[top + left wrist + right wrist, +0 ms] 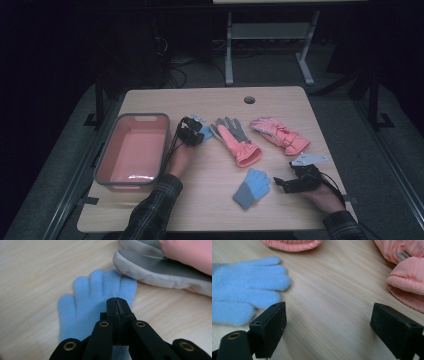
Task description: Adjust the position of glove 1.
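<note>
The left tongs (117, 302) hang closed and empty over the blue knit glove (95, 302) lying flat on the desk (280, 102) beside the pink bin (131, 150), probably its destination, while the right tongs (327, 330) wait open.

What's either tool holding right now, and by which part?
Left tool is shut over the blue glove's palm; whether fabric is pinched cannot be told. Right tool is open, holding nothing.
</note>
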A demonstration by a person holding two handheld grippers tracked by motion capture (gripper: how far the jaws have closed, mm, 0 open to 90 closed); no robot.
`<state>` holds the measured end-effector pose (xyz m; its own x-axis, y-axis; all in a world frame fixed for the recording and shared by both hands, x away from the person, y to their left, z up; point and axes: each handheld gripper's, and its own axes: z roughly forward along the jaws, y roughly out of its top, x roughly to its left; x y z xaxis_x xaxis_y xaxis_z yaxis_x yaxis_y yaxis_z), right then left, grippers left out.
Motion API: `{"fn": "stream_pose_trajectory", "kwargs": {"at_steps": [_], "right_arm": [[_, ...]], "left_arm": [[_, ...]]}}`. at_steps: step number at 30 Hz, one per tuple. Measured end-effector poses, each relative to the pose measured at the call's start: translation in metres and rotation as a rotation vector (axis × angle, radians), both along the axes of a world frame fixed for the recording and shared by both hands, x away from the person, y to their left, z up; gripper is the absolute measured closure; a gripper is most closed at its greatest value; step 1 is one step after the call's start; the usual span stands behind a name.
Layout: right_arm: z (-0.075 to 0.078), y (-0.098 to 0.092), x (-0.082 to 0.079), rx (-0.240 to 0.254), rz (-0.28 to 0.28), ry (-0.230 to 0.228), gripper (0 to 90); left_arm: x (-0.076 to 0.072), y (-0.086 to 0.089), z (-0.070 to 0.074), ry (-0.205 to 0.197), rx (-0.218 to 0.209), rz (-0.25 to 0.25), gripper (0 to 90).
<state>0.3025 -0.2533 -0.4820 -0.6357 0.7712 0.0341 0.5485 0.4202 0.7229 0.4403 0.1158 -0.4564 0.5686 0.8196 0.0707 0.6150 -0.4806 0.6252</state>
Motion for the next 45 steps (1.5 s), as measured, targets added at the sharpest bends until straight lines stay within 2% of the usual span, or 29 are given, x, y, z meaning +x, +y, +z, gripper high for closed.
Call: {"fn": "stream_pose_trajectory", "kwargs": {"at_steps": [6, 11, 13, 16, 19, 23, 24, 26, 28, 32, 35, 36, 44, 45], "right_arm": [[0.0, 0.0, 0.0, 0.0, 0.0, -0.001, 12.8], [0.0, 0.0, 0.0, -0.004, 0.004, 0.002, 12.8], [0.0, 0.0, 0.0, -0.003, 0.004, 0.003, 12.8], [0.0, 0.0, 0.0, -0.003, 0.006, 0.002, 12.8], [0.0, 0.0, 0.0, -0.003, 0.005, 0.002, 12.8], [0.0, 0.0, 0.0, -0.004, 0.006, 0.002, 12.8], [0.0, 0.0, 0.0, -0.004, 0.006, 0.002, 12.8], [0.0, 0.0, 0.0, -0.004, 0.005, 0.002, 12.8], [0.0, 0.0, 0.0, -0.003, 0.005, 0.002, 12.8], [0.0, 0.0, 0.0, -0.004, 0.005, 0.002, 12.8], [0.0, 0.0, 0.0, -0.004, 0.005, 0.003, 12.8], [0.0, 0.0, 0.0, -0.004, 0.005, 0.003, 12.8], [0.0, 0.0, 0.0, -0.003, 0.004, 0.003, 12.8], [0.0, 0.0, 0.0, -0.003, 0.004, 0.003, 12.8]], "left_arm": [[-0.009, 0.002, -0.002, 0.008, -0.011, -0.006, 89.6], [-0.026, -0.001, -0.001, 0.019, -0.027, -0.039, 89.6], [-0.027, -0.001, -0.001, 0.021, -0.026, -0.047, 89.5], [-0.038, -0.003, -0.001, 0.029, -0.028, -0.095, 89.5], [-0.043, -0.004, -0.001, 0.038, -0.035, -0.114, 89.5], [-0.053, -0.006, 0.0, 0.078, -0.071, -0.15, 89.6], [-0.053, -0.006, 0.0, 0.078, -0.071, -0.15, 89.5], [-0.059, -0.008, 0.0, 0.095, -0.099, -0.167, 89.5], [-0.065, -0.01, 0.0, 0.116, -0.109, -0.202, 89.5], [-0.075, -0.014, -0.001, 0.142, -0.132, -0.238, 89.5], [-0.08, -0.018, -0.001, 0.152, -0.144, -0.256, 89.5], [-0.085, -0.021, -0.002, 0.161, -0.159, -0.271, 89.5], [-0.101, -0.033, -0.002, 0.181, -0.174, -0.324, 89.5], [-0.105, -0.036, -0.002, 0.186, -0.188, -0.333, 89.5]]}}
